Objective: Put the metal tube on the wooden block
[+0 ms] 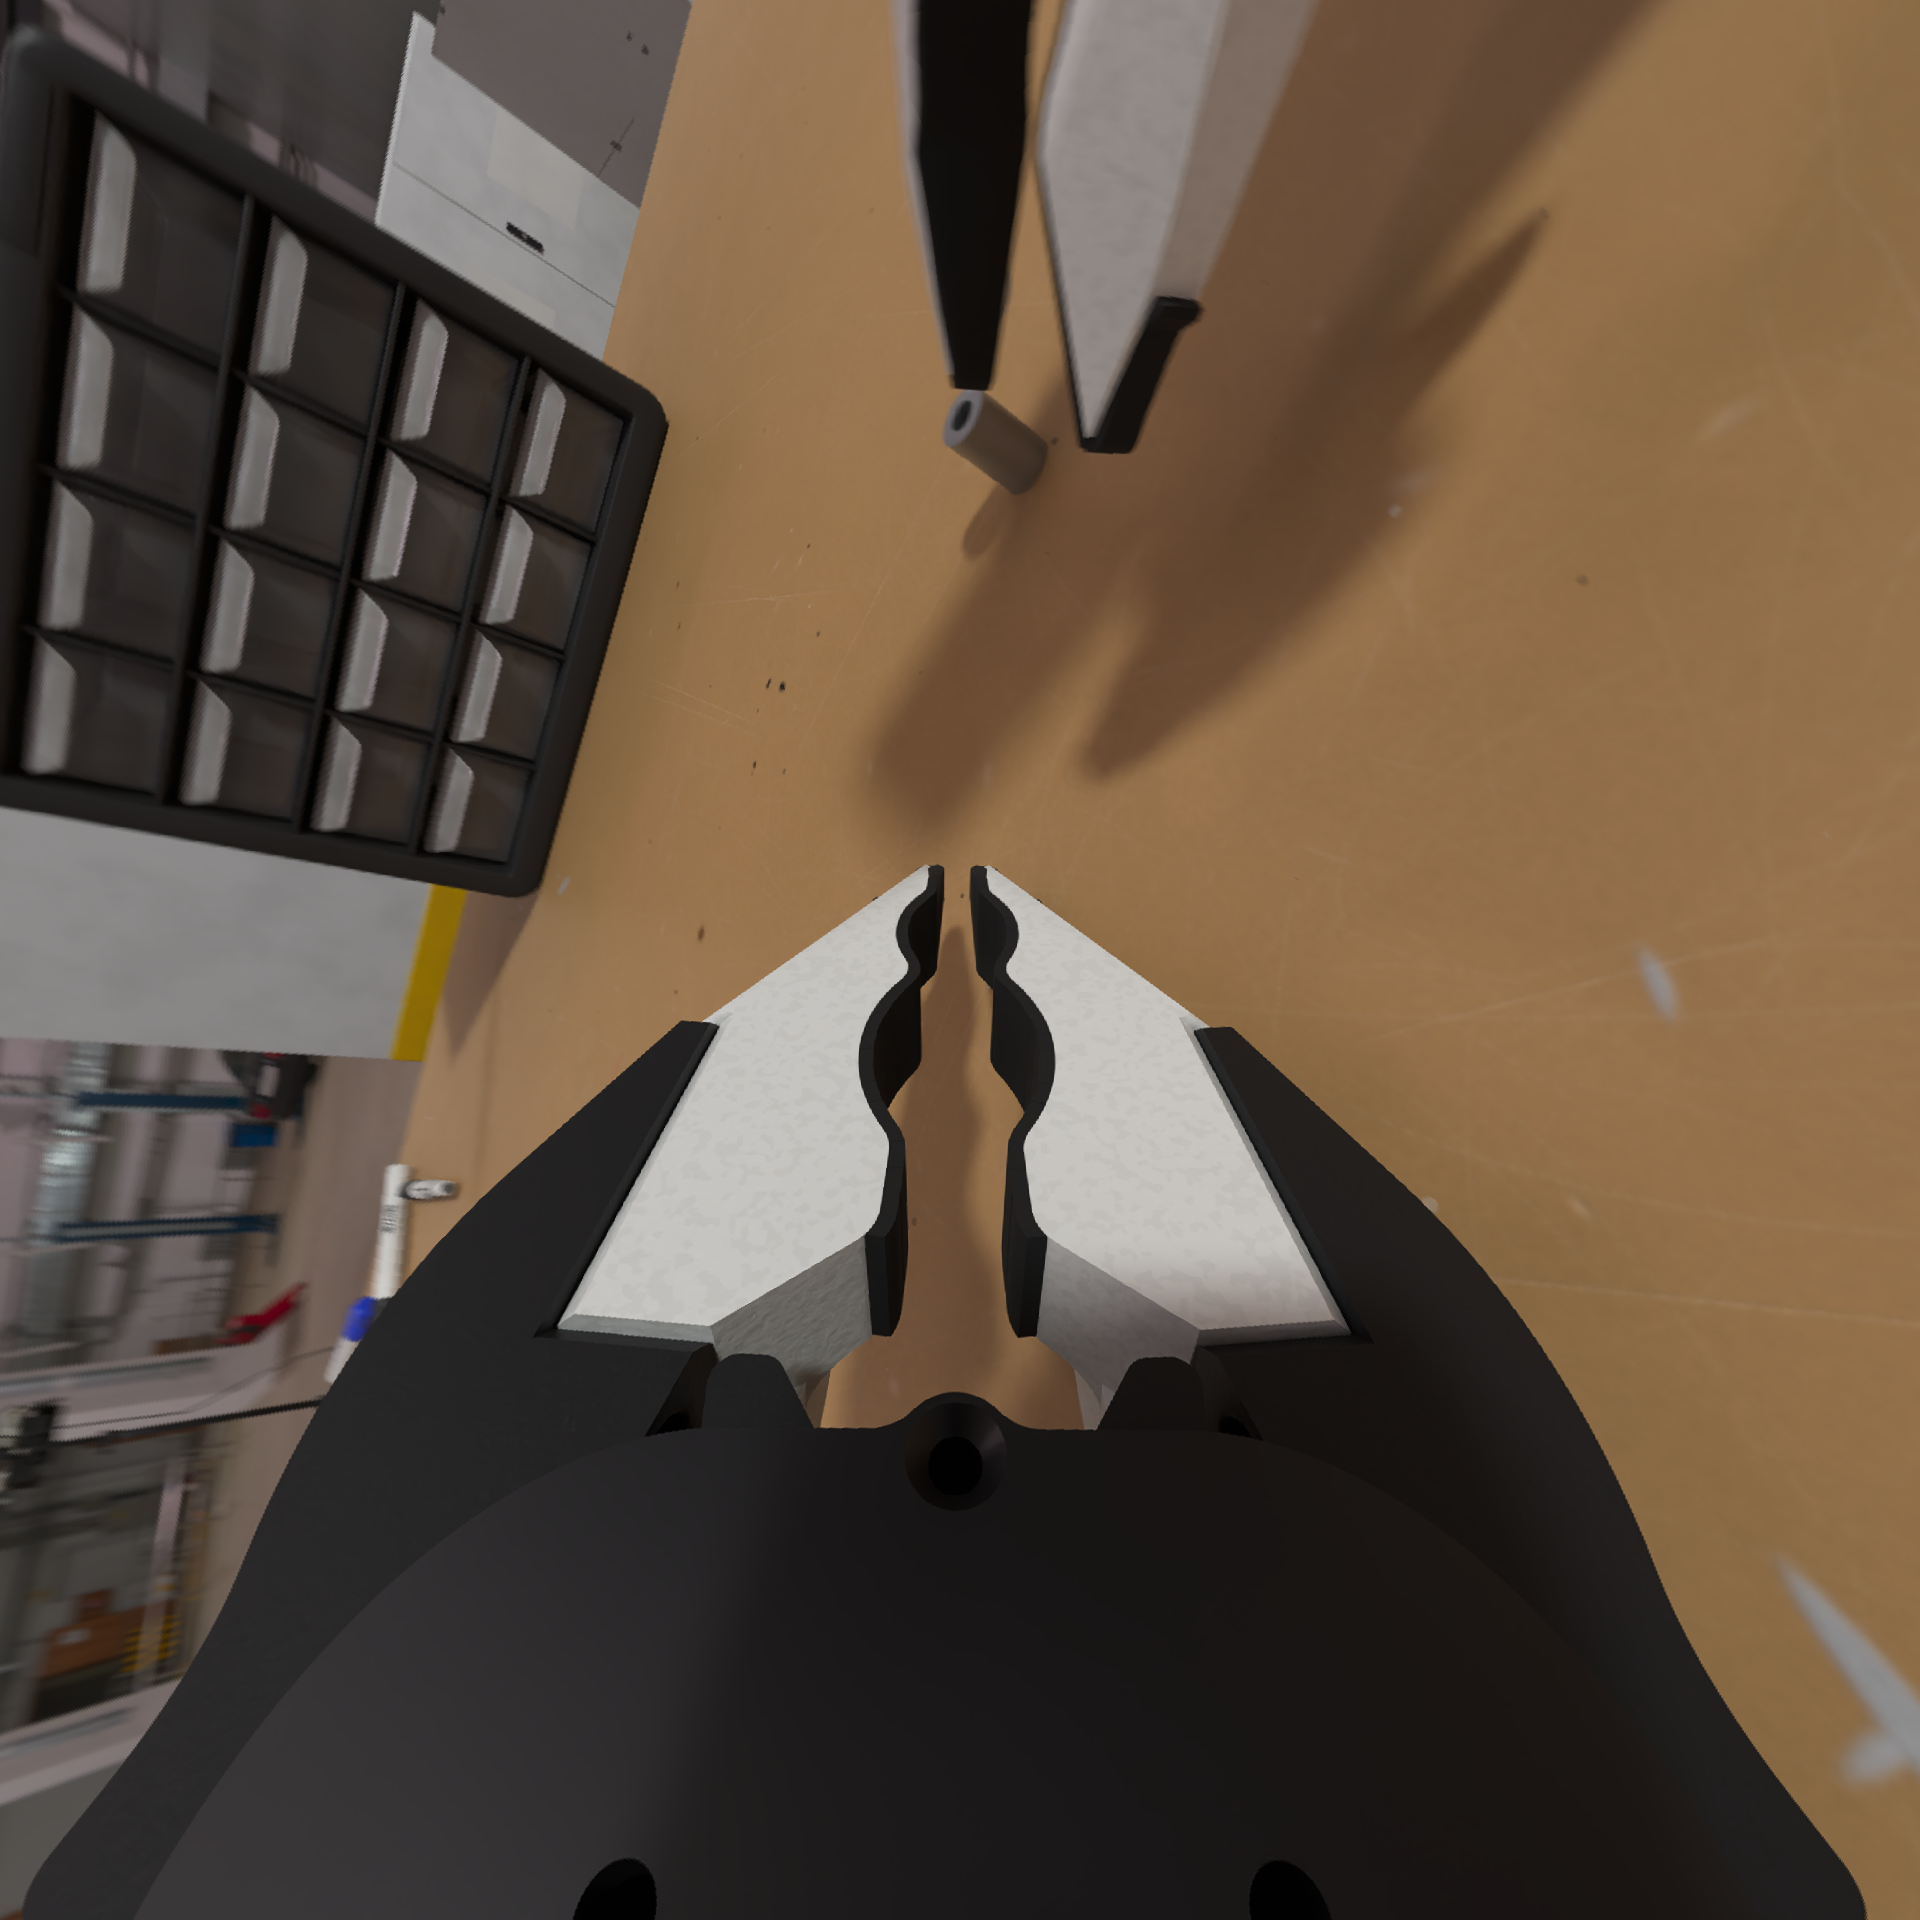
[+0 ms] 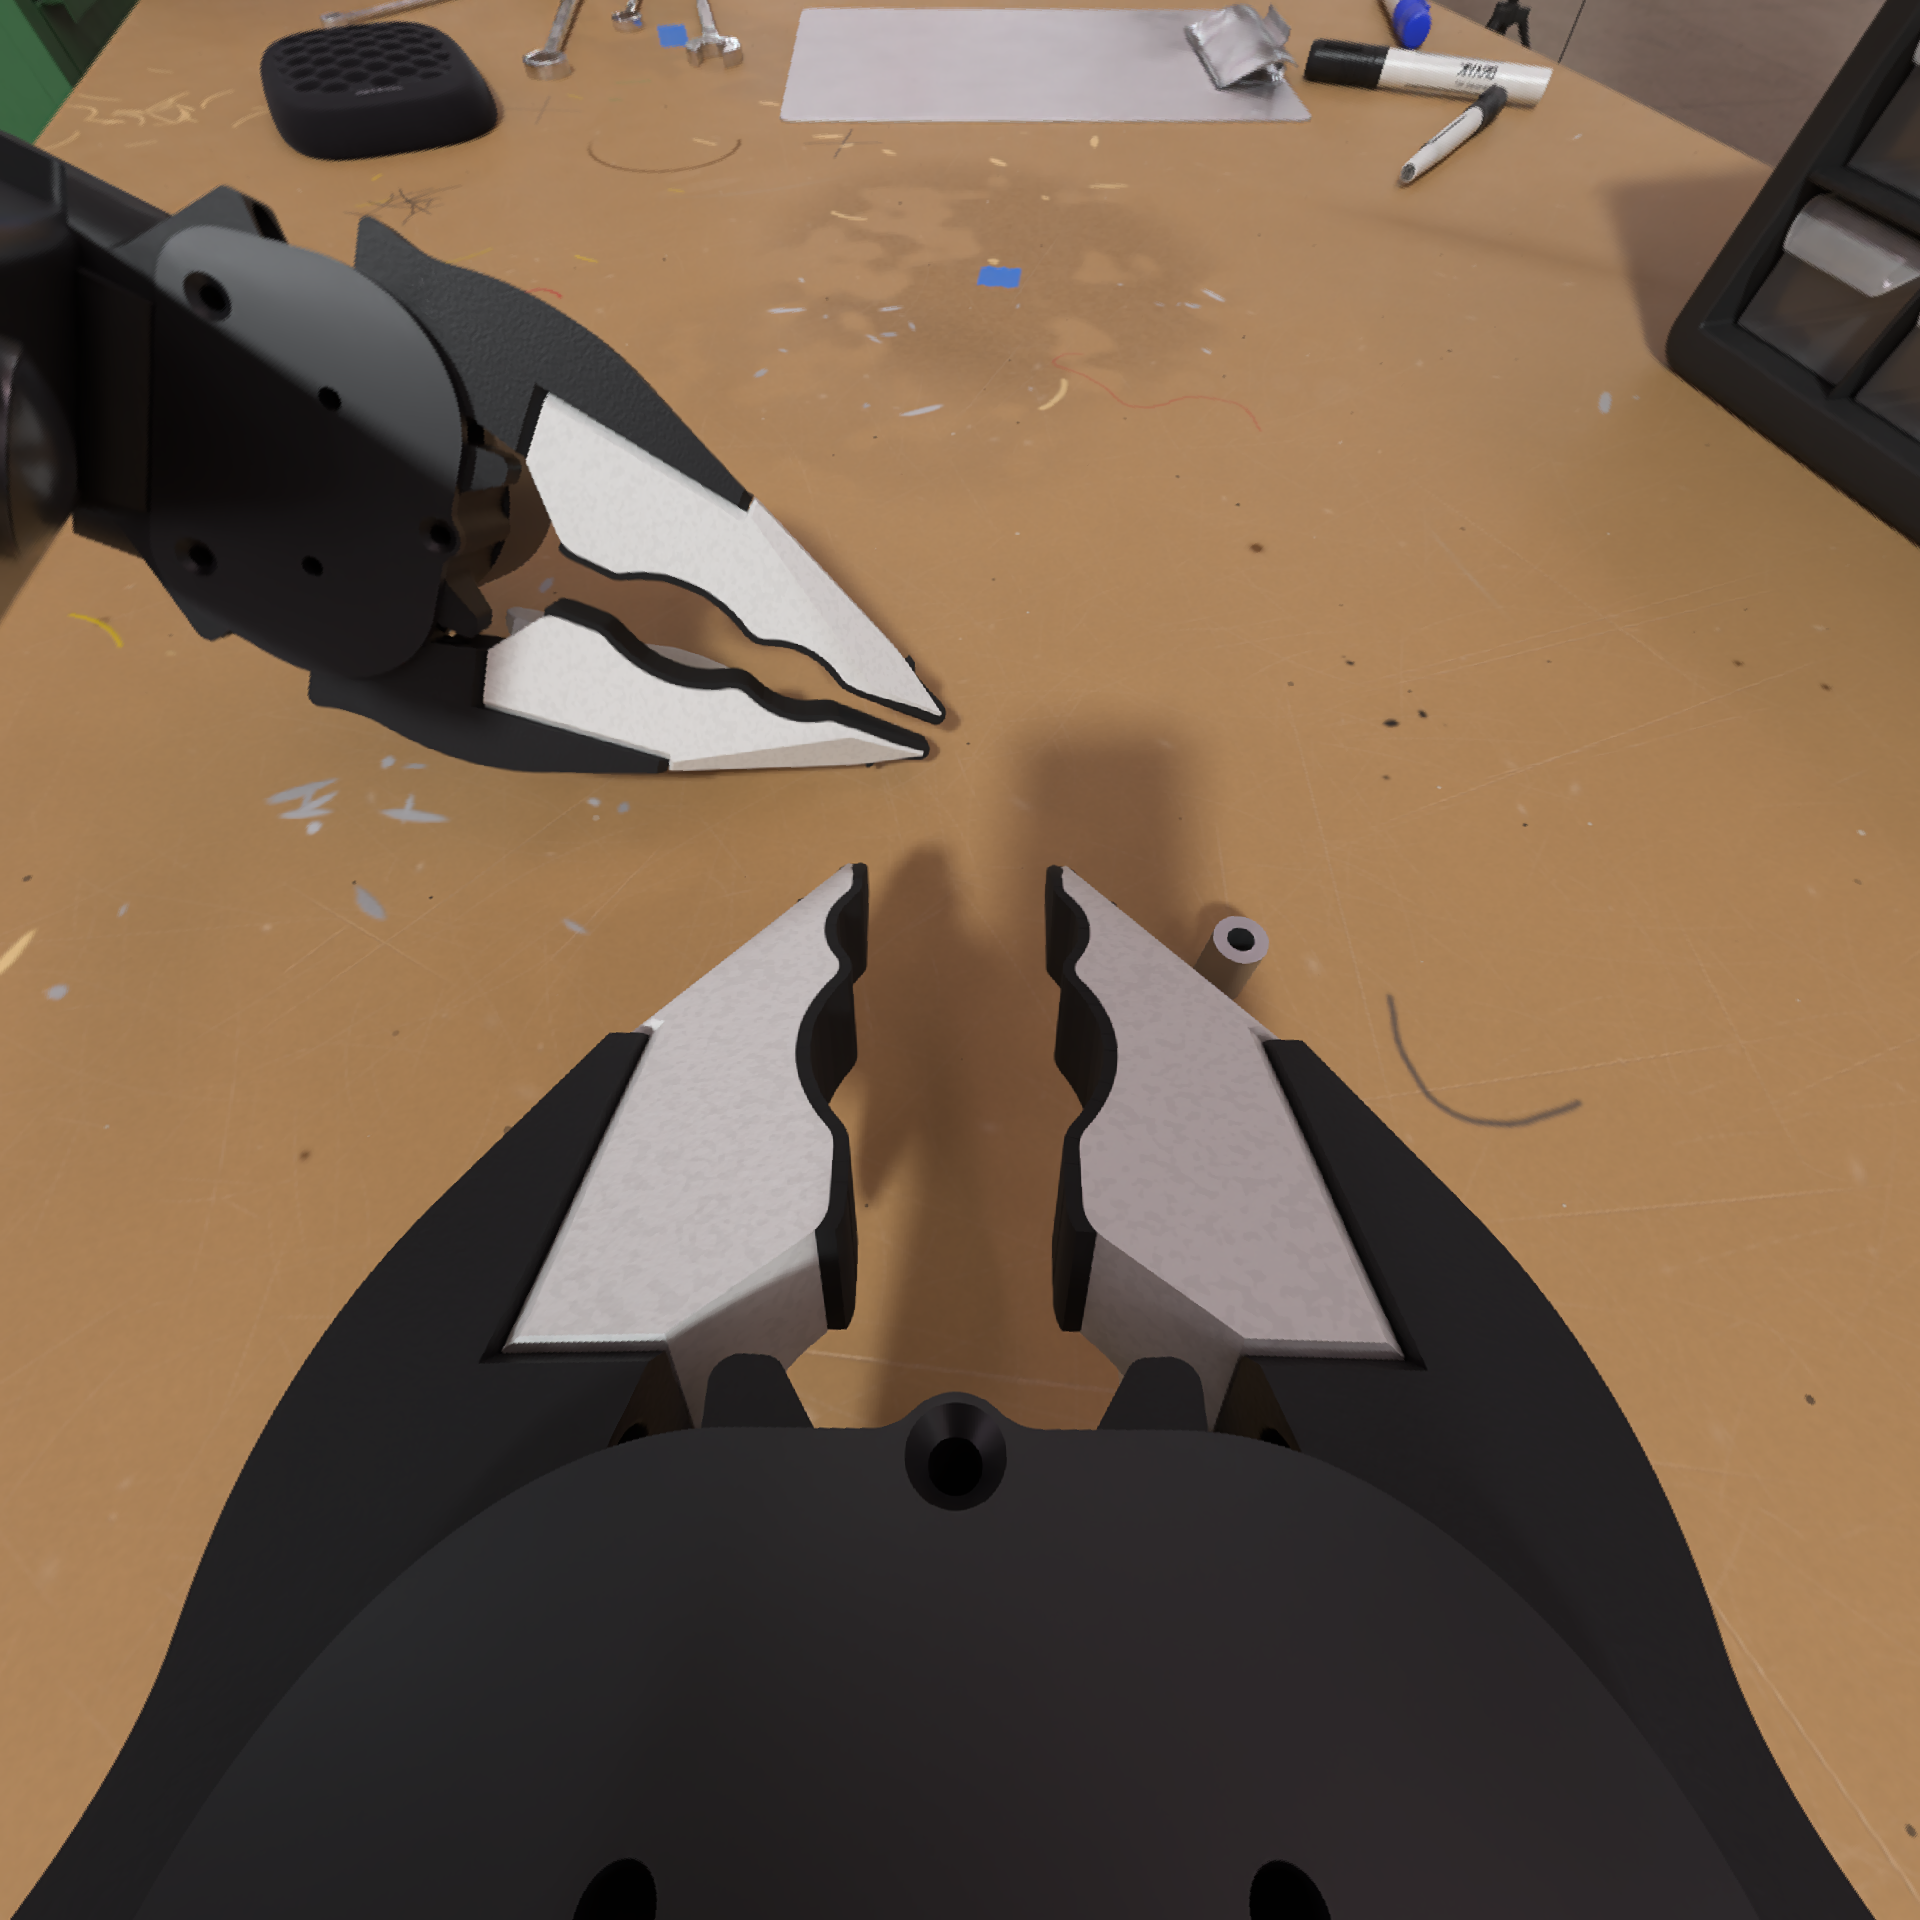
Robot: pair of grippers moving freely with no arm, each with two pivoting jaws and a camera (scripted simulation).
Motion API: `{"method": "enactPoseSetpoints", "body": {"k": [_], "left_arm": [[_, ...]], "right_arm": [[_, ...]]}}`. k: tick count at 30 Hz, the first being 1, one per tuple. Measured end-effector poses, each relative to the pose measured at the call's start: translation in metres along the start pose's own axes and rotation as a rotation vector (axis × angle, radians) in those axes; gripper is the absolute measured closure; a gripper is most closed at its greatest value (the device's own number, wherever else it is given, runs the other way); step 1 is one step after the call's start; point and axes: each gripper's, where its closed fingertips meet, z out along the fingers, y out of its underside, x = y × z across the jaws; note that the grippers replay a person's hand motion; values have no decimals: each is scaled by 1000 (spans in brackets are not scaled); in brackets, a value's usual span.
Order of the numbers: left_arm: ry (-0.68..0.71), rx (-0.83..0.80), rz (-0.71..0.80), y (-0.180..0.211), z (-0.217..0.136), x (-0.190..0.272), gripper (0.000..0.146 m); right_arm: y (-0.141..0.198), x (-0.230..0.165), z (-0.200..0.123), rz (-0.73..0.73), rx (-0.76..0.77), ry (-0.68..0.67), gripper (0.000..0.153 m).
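Observation:
The metal tube (image 2: pixel 1238 943), a short grey cylinder, lies on the brown tabletop (image 2: pixel 1351 623) just outside my right gripper's right finger, partly hidden behind it. My right gripper (image 2: pixel 956 873) is open and empty, low over the table. In the left wrist view the tube (image 1: pixel 994 442) lies ahead, at the tips of the right gripper (image 1: pixel 1044 408). My left gripper (image 1: pixel 956 873) is shut with nothing in it; it also shows in the right wrist view (image 2: pixel 933 732), pointing at the spot ahead of the right gripper. No wooden block is in either view.
A black drawer organiser (image 1: pixel 312 520) stands by the table edge, also at the right in the right wrist view (image 2: pixel 1829 312). At the far end are a black perforated pad (image 2: pixel 374 88), wrenches (image 2: pixel 551 47), a grey mat (image 2: pixel 1039 68), crumpled foil (image 2: pixel 1236 47) and markers (image 2: pixel 1423 71).

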Motion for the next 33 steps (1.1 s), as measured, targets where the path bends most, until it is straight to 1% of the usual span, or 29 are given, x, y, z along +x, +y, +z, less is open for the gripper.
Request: {"method": "enactPoseSetpoints", "body": {"k": [2, 5, 8, 10, 12, 18, 20, 23, 25, 28, 33], "left_arm": [[-16, -7, 70, 0, -1, 3, 139], [3, 6, 72, -3, -5, 8, 138], [53, 20, 7, -4, -10, 10, 136], [77, 18, -51, -3, -14, 10, 131], [92, 7, -95, -1, -17, 11, 126], [98, -5, -150, 1, -22, 12, 125], [91, -9, -152, 2, -22, 11, 124], [86, -21, -163, 3, -20, 10, 124], [87, -31, -189, 3, -19, 8, 124], [102, -42, -240, 3, -16, 5, 123], [121, -44, -265, 2, -11, 4, 120]], "right_arm": [[2, -1, 1, -1, -12, -11, 113], [6, -4, 1, -5, -39, -26, 103], [12, -8, 2, -14, -83, -46, 101], [15, -11, 3, -14, -106, -68, 97], [16, -11, 3, -8, -109, -67, 97], [18, -7, 5, 20, -125, -59, 97], [16, 1, 3, 39, -108, -15, 97], [15, 20, -1, 102, -87, 101, 97], [19, 32, -2, 150, -103, 159, 97], [25, 45, 2, 199, -157, 194, 96], [30, 54, 13, 183, -227, 236, 96]]}}
